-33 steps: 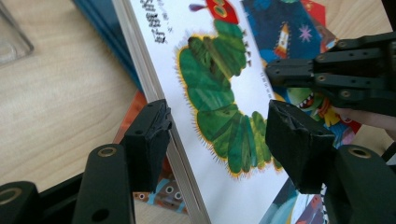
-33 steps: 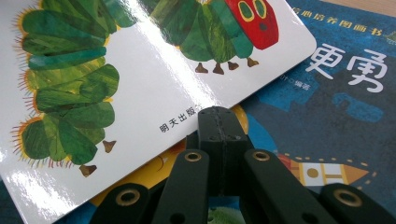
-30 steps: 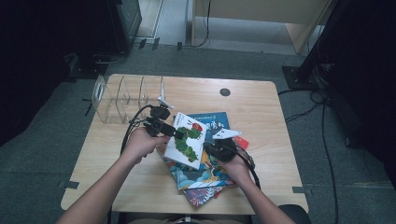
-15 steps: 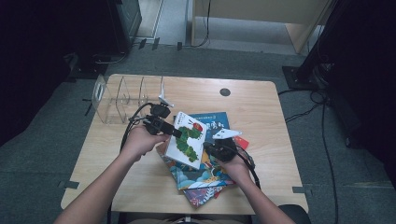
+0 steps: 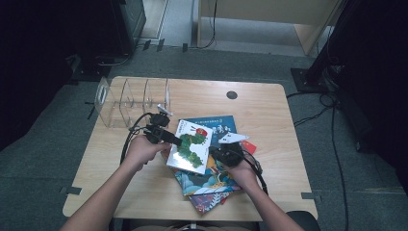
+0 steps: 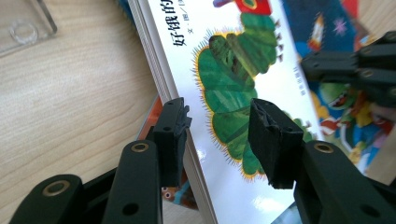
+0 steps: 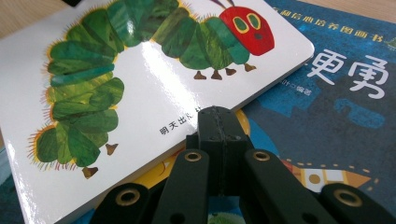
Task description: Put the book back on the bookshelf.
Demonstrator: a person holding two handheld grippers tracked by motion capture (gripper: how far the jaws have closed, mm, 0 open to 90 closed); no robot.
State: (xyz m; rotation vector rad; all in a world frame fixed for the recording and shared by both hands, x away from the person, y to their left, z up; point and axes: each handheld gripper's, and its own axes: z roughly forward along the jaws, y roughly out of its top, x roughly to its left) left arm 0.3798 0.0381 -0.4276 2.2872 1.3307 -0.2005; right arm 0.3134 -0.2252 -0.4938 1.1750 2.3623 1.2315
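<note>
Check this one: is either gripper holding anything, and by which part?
Nothing is gripped yet. The left gripper straddles the caterpillar book's long edge, jaws closing but not pressing. The right gripper is shut, empty.

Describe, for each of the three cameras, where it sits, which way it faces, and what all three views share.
High view: above the table, looking forward and down; both forearms, left gripper, right gripper.
Left gripper view: rides the left gripper, jaws astride the caterpillar book edge.
Right gripper view: rides the shut right gripper beside the book.
Shared: the caterpillar book.
</note>
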